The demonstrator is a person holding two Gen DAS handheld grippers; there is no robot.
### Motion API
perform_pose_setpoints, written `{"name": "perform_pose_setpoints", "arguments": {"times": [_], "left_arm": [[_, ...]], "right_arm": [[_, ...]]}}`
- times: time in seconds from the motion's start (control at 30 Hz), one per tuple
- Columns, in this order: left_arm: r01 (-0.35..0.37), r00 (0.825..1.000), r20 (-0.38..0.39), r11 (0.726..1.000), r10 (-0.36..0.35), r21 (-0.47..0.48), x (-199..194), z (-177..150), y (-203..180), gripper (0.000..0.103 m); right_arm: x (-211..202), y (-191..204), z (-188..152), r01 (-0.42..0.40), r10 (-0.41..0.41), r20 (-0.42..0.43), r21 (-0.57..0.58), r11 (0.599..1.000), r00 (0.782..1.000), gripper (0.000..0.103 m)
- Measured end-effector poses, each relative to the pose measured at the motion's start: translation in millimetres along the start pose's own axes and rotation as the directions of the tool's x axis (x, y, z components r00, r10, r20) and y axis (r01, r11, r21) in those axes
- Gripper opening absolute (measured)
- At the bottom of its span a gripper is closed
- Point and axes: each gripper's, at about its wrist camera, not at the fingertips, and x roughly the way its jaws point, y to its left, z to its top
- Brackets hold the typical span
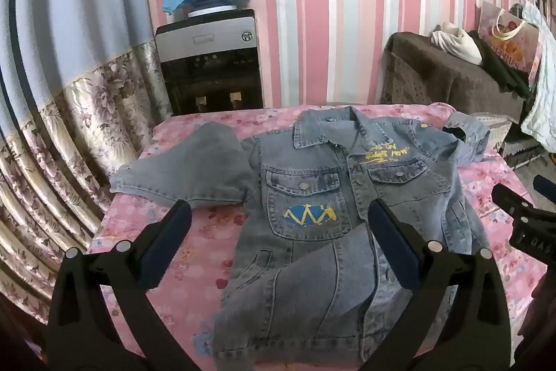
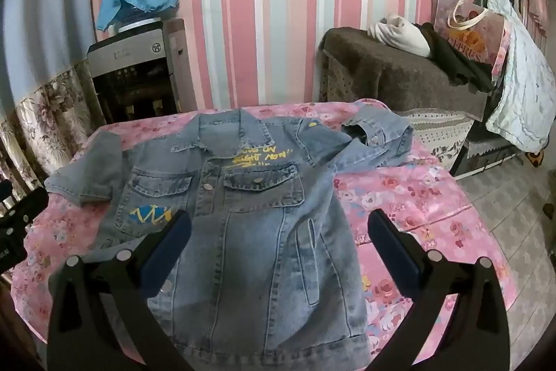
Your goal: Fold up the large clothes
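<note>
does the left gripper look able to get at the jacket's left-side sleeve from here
Probably yes: the left gripper is open above the denim jacket, and the sleeve lies flat and uncovered on the pink sheet.

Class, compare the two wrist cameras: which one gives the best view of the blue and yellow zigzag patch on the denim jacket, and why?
The left wrist view. There the zigzag patch on the denim jacket shows whole between the open fingers of the left gripper. In the right wrist view the patch is smaller, off to the side, and partly hidden behind a finger of the right gripper.
</note>
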Motion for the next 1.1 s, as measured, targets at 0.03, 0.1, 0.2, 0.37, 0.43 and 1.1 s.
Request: {"name": "perform_pose_setpoints", "arguments": {"times": [0.03,0.1,0.2,0.37,0.43,1.1], "left_arm": [[-0.003,1.000,0.000,1.000,0.003,0.000,0,0,0,0.100],[-0.005,1.000,-0.001,1.000,0.005,0.001,1,0,0,0.100],[-0.011,1.000,0.001,1.000,0.011,0.003,1,2,-1,0.100],[-0.006,1.000,0.007,1.000,0.006,-0.003,4,2,-1,0.100],[-0.006,1.000,0.007,1.000,0.006,-0.004,10,-1,-3,0.100],[-0.011,1.000,-0.007,1.000,0.011,-0.025,18,4,8,0.100]], "right_arm": [[0,0,0,0.000,0.000,0.001,-0.001,1.000,1.000,0.101],[0,1,1,0.002,-0.002,0.006,-0.005,1.000,1.000,0.101],[2,1,4,0.004,-0.004,0.011,-0.005,1.000,1.000,0.101],[1,4,5,0.001,-0.001,0.028,-0.008,1.000,1.000,0.101],[1,4,6,0.002,-0.002,0.027,-0.009,1.000,1.000,0.101],[5,1,6,0.004,-0.004,0.024,-0.013,1.000,1.000,0.101]]}}
